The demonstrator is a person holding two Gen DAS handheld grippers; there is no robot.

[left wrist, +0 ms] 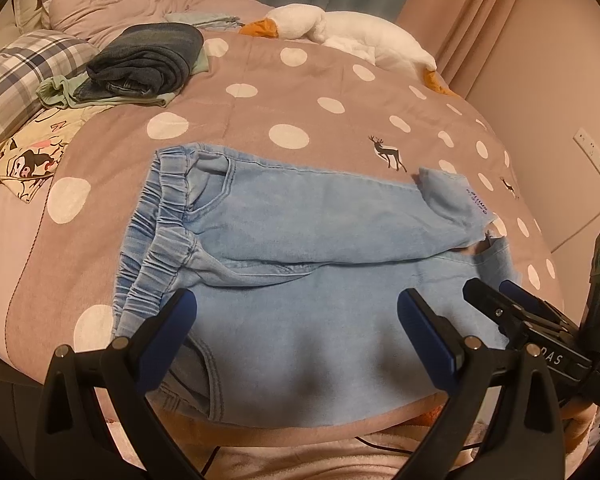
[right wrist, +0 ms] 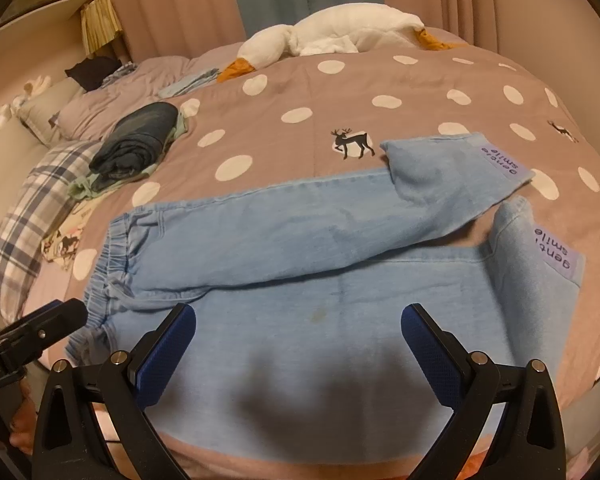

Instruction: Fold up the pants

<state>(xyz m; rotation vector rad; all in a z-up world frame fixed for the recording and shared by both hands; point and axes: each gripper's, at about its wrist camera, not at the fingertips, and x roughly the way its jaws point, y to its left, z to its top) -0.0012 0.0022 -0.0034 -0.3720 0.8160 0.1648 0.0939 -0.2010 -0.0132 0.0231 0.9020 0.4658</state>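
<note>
A pair of light blue denim pants (left wrist: 300,240) lies spread across a bed covered with a mauve quilt (left wrist: 260,92) printed with white dots and small deer. The elastic waistband (left wrist: 160,232) sits toward the left and the two legs run to the right. The far leg lies on a slant, crossing onto the near leg, and both cuffs (right wrist: 540,248) are turned back to show a lilac label reading "gentle smile".

The left claw (left wrist: 296,312) hovers over the near edge of the pants just beside the waistband, its two blue-padded fingers spread wide with nothing between them. The right claw (right wrist: 298,324) hovers over the near leg further toward the cuffs, also wide open and empty. Neither appears to touch the cloth, though the gap is hard to judge.

The folding looks barely begun: the legs are roughly together but not aligned, and no lengthwise or crosswise fold is finished. The next move probably calls for each claw to come down and pinch the near edge, one at the waist and one along the leg, taking only the layers meant to move, then lifting evenly so the fabric does not drag or bunch.

Further back on the bed lie a folded pile of dark jeans (left wrist: 148,60), a plaid pillow (left wrist: 16,76) and a white goose plush (right wrist: 328,32).
</note>
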